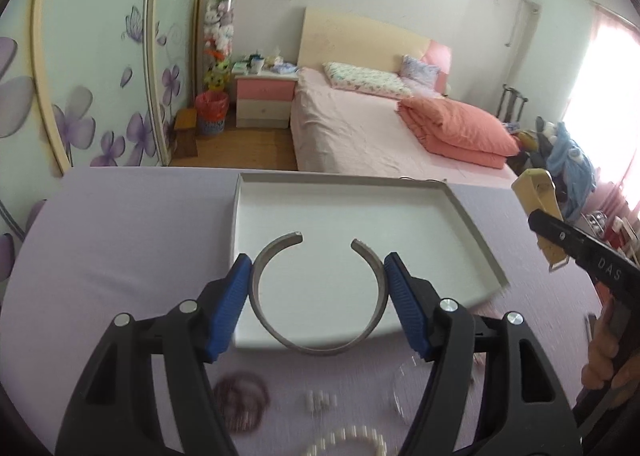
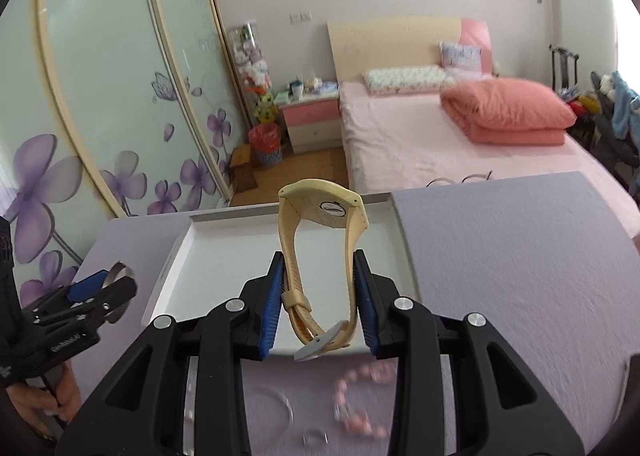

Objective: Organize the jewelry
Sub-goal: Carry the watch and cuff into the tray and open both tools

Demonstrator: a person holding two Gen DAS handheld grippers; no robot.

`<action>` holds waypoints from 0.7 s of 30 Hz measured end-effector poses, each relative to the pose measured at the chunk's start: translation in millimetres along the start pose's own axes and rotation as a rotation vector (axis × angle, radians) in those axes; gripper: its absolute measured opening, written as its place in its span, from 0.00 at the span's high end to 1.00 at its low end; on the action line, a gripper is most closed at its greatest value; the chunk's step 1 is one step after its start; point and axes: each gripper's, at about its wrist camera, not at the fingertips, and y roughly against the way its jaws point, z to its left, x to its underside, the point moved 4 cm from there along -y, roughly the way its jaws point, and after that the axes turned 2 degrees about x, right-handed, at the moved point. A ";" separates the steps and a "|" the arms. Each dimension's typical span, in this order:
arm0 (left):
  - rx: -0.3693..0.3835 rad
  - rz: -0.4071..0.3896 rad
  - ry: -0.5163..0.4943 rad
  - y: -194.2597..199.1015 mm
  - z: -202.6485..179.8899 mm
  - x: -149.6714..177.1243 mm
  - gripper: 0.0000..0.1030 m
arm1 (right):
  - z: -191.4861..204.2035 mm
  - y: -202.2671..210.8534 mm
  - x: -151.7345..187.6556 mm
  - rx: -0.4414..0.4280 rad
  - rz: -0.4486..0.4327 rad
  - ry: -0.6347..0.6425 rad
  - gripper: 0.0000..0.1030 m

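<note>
At the centre of the left wrist view, the left gripper (image 1: 318, 296) clamps a silver open cuff bangle (image 1: 320, 294) between its blue pads (image 1: 234, 308), one pad pressed on each outer side, the gap of the cuff turned away from the camera toward the top of the frame. The bangle hangs above the near edge of a shallow white tray (image 1: 472, 224) that lies on a lilac tablecloth (image 1: 120, 224). Low in the same frame, blurred, lie a dark purple beaded bracelet (image 1: 240, 396), a few small white beads (image 1: 320, 400), a pearl bracelet (image 1: 348, 442) and a clear bangle (image 1: 400, 392), all on the cloth.

At mid-frame of the right wrist view, the right gripper (image 2: 320, 296) is closed on a cream wristwatch (image 2: 324, 256): its pads pinch the two halves of the strap, the case stands uppermost with its back toward the camera, and the grey buckle (image 2: 316, 346) hangs at the bottom. The watch is held over the tray (image 2: 176, 256). Along the lower edge, blurred, a pink beaded bracelet (image 2: 360, 400) and a clear bangle (image 2: 276, 408) rest on the cloth. The left gripper with its bangle shows at the left edge, and the watch shows at the right edge of the left wrist view.
</note>
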 end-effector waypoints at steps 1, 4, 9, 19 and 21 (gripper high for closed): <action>-0.007 0.011 0.004 -12.4 0.4 -6.2 0.35 | 1.4 -17.9 -4.1 -0.005 0.026 -0.003 0.66; -0.032 0.040 0.010 -44.0 3.9 -19.6 0.35 | 1.1 -65.2 -5.5 0.001 0.122 -0.004 0.66; -0.045 0.101 0.050 -88.3 12.5 -30.1 0.35 | -12.4 -135.6 5.9 0.075 0.281 -0.036 0.66; -0.066 0.121 0.029 -123.1 14.4 -37.8 0.35 | -8.8 -160.2 4.4 0.112 0.290 -0.007 0.35; -0.071 0.125 0.029 -126.5 14.1 -37.1 0.35 | -7.8 -153.2 0.4 0.101 0.257 0.003 0.31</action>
